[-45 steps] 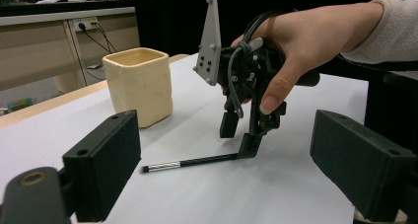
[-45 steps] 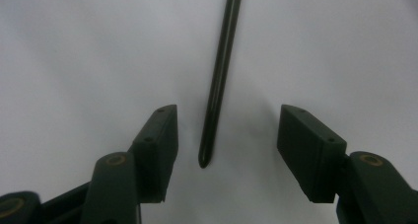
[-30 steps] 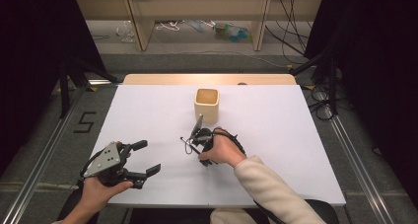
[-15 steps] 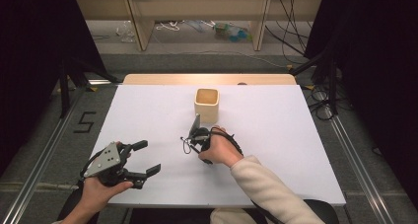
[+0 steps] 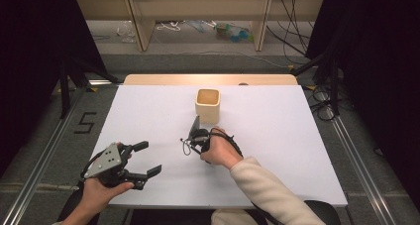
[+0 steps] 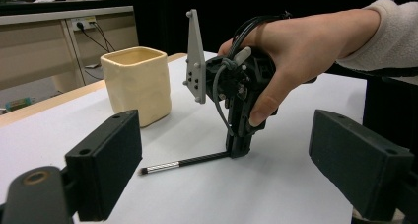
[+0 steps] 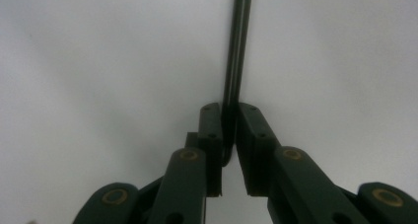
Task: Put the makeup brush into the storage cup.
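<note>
Right gripper (image 6: pixel 239 147): pointing down, jaws just closed, clamped on black pen (image 6: pixel 185 163) lying flat on white table (image 5: pixel 297 136), near cream square cup (image 5: pixel 207 105). Left gripper (image 5: pixel 143 158): jaws spread, holding nothing, well apart.

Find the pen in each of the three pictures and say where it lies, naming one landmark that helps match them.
High view: the pen is a thin dark line at mid-table, left of the right gripper and in front of the cup.
Left gripper view: it lies flat at centre, tip pointing left.
Right gripper view: it runs up from between the shut fingers.
Shared landmark: the right gripper holding its end.
</note>
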